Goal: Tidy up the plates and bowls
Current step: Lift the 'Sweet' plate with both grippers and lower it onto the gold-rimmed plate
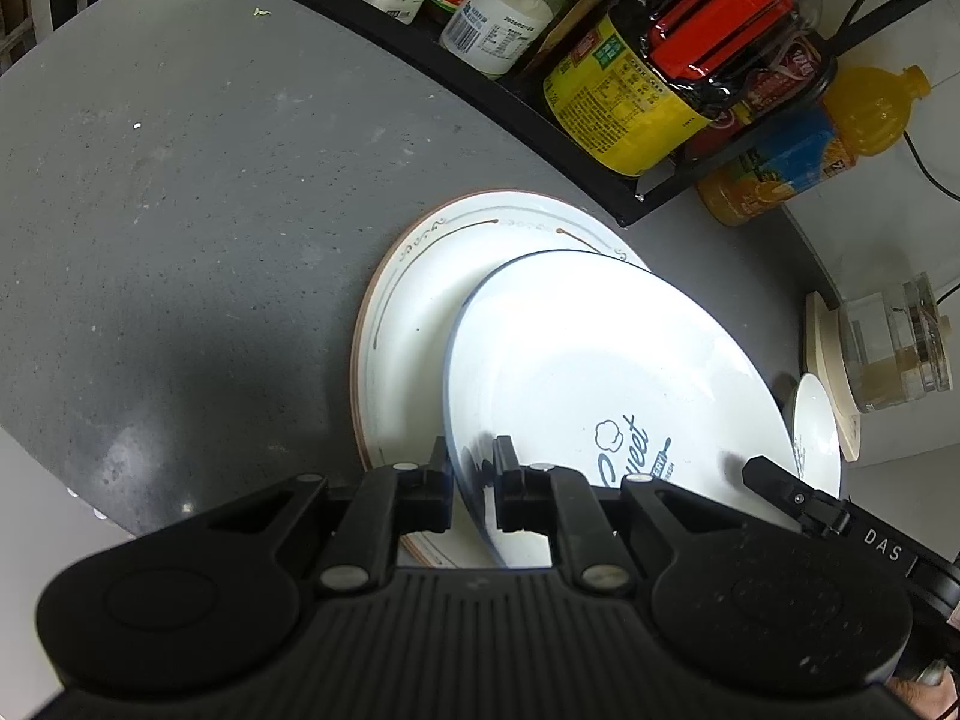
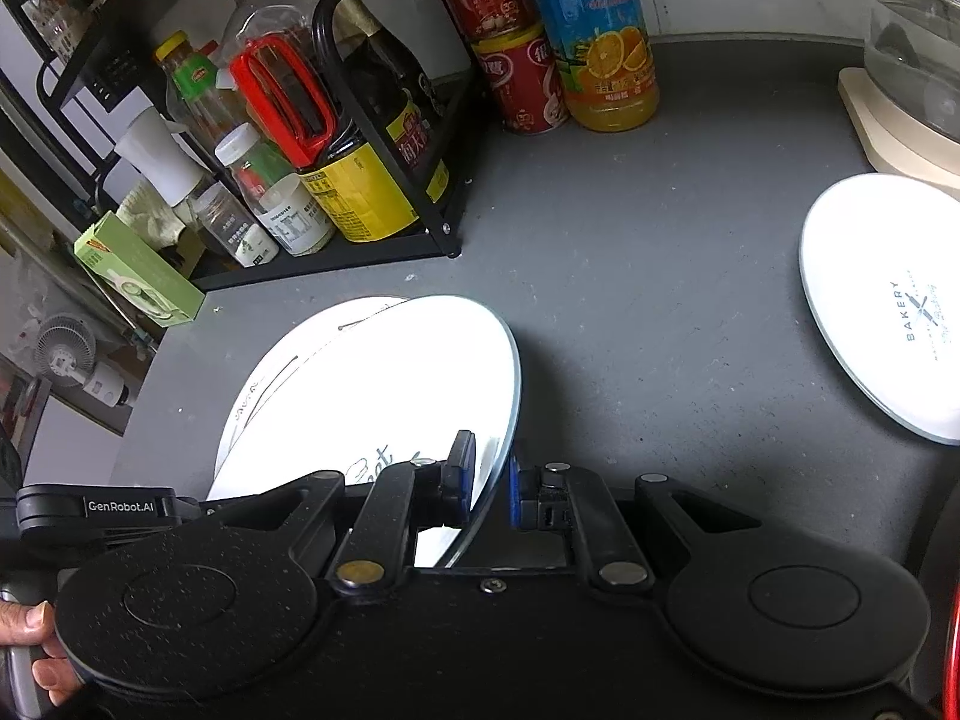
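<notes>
A white plate with a blue rim and "Sweet" print (image 1: 600,372) (image 2: 390,372) is tilted over a larger white plate with a brown rim (image 1: 408,300) (image 2: 252,390) that lies on the grey counter. My left gripper (image 1: 474,468) is shut on the Sweet plate's near rim. My right gripper (image 2: 489,474) is shut on the opposite rim, and one of its fingers (image 1: 774,480) shows in the left wrist view. A third white plate with "Bakery" print (image 2: 888,306) (image 1: 816,432) lies flat further right.
A black wire rack of sauce bottles (image 1: 600,120) (image 2: 360,180) lines the back. Beside it stand red cans (image 2: 516,60) and an orange juice bottle (image 2: 606,48). A glass kettle on a cream base (image 1: 894,348) sits behind the Bakery plate. A green box (image 2: 138,276) lies left.
</notes>
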A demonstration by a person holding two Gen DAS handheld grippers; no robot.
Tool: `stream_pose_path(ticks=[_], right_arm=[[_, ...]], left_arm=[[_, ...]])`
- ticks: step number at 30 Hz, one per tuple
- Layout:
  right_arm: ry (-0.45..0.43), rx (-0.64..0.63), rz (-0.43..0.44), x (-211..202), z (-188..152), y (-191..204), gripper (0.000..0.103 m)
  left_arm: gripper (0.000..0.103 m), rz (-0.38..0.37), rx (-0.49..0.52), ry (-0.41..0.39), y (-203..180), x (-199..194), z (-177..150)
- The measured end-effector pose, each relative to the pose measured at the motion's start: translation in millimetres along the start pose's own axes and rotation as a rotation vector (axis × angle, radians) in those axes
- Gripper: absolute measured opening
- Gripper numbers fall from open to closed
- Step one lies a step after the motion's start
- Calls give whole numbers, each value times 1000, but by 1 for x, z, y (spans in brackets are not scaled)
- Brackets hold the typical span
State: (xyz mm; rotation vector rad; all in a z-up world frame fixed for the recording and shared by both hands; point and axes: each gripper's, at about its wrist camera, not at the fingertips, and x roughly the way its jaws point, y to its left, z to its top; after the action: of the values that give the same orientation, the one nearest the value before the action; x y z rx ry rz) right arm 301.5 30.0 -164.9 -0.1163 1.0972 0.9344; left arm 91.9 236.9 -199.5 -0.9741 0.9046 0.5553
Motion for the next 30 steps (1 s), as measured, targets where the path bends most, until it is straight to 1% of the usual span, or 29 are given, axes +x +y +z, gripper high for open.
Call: stream_pose_path(ticks=[3, 10, 15, 19, 22, 25, 27, 29, 30], right_arm=[[0, -4, -8, 3, 1, 1, 10], [1, -10, -27, 8, 1, 5, 8], [7, 0, -34, 11, 3, 4, 6], [2, -4, -29, 9, 3, 5, 6], [3, 0, -31, 11, 5, 5, 6], [2, -5, -34, 12, 5, 6, 6], [3, -8, -40, 13, 5, 7, 6], [7, -12, -48, 16, 5, 7, 7], [9, -16, -53, 17, 5, 7, 7]], left_arm=[[11, 3, 3, -2, 0, 1, 1], [13, 50, 37, -13, -5, 4, 4], [15, 90, 60, 12, -10, 7, 5], [15, 131, 91, -7, -14, 2, 6], [15, 137, 102, -8, -17, -3, 10], [16, 148, 118, -32, -20, -14, 16], [25, 148, 121, -46, -21, -20, 20], [42, 149, 107, -58, -19, -27, 24], [44, 156, 98, -66, -18, -29, 26]])
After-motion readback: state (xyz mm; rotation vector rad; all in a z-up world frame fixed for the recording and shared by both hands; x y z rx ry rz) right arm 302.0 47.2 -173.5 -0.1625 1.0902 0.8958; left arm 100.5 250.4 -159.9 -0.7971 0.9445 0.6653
